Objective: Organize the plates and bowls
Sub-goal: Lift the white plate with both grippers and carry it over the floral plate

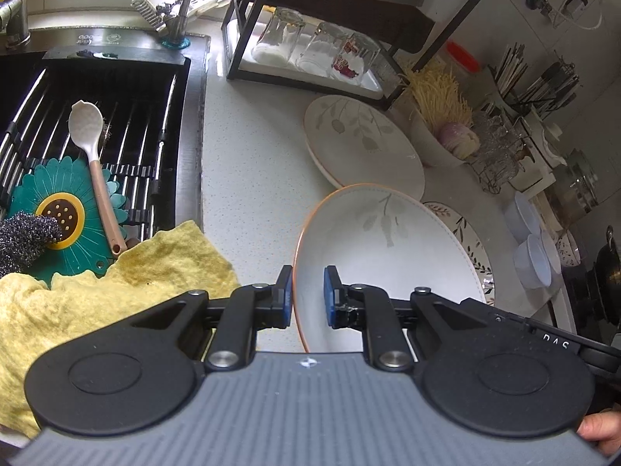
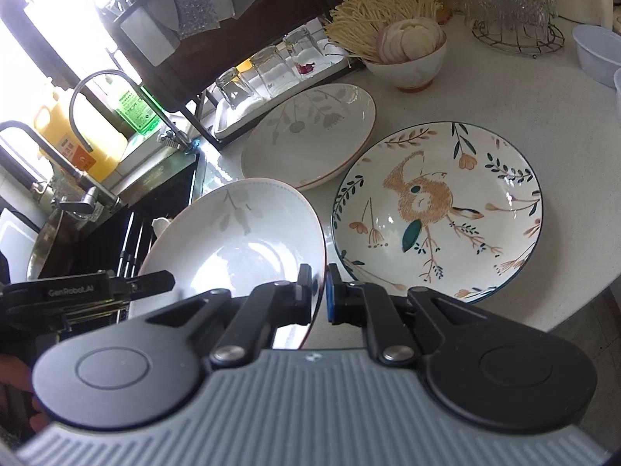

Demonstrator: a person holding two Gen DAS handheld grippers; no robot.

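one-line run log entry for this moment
left gripper: shut on plate rim | right gripper: shut on opposite rim | white leaf plate: tilted, off counter

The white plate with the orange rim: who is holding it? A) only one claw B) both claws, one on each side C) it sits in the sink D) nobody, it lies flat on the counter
B: the left claw pinches one edge of the white plate and the right claw pinches the opposite edge, so it hangs tilted above the counter.
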